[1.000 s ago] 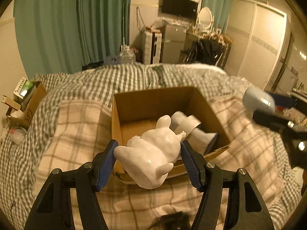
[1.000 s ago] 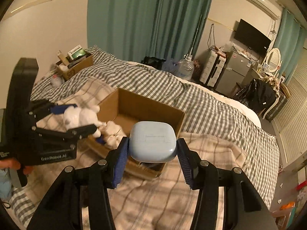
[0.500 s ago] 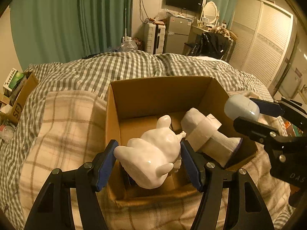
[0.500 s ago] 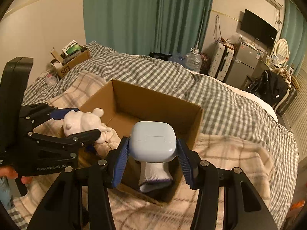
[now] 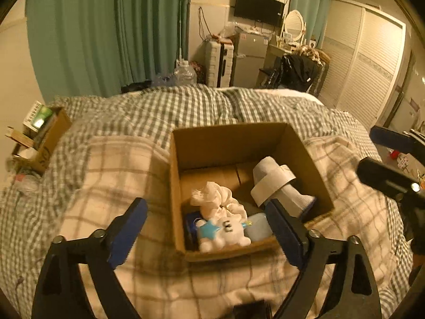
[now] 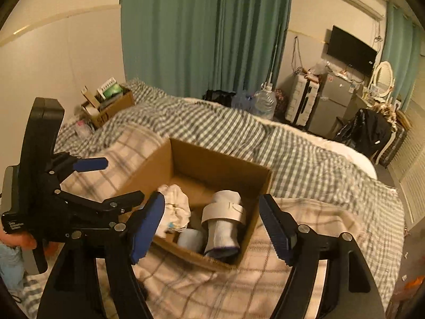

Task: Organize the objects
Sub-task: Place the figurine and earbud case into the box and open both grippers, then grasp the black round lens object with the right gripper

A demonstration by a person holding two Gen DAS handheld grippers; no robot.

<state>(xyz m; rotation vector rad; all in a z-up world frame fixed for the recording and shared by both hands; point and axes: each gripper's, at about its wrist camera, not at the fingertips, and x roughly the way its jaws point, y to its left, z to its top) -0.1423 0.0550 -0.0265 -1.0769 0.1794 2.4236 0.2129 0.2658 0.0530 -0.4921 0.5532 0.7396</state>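
An open cardboard box (image 5: pixel 228 138) (image 6: pixel 220 164) sits on a plaid blanket on the bed. Inside lie a white plush toy (image 5: pixel 225 235) with a blue star, a crumpled white cloth (image 5: pixel 216 199) (image 6: pixel 176 206), a pale blue earbud case (image 5: pixel 257 230) (image 6: pixel 190 239) and a banded pair of white socks (image 5: pixel 276 183) (image 6: pixel 224 218). My left gripper (image 5: pixel 208 231) is open and empty above the box's near edge; it also shows in the right wrist view (image 6: pixel 106 180). My right gripper (image 6: pixel 212 226) is open and empty over the box's near side; it shows at the right in the left wrist view (image 5: pixel 382 151).
The plaid blanket (image 5: pixel 119 175) lies over a green checked duvet (image 5: pixel 186 106). A second cardboard box with clutter (image 5: pixel 39 138) (image 6: pixel 109 103) stands at the bed's far left. Green curtains, a water jug (image 6: pixel 263 103), a fridge and wardrobes line the room behind.
Both grippers have opened and drawn back. The white plush toy and the pale blue case have dropped into the box.
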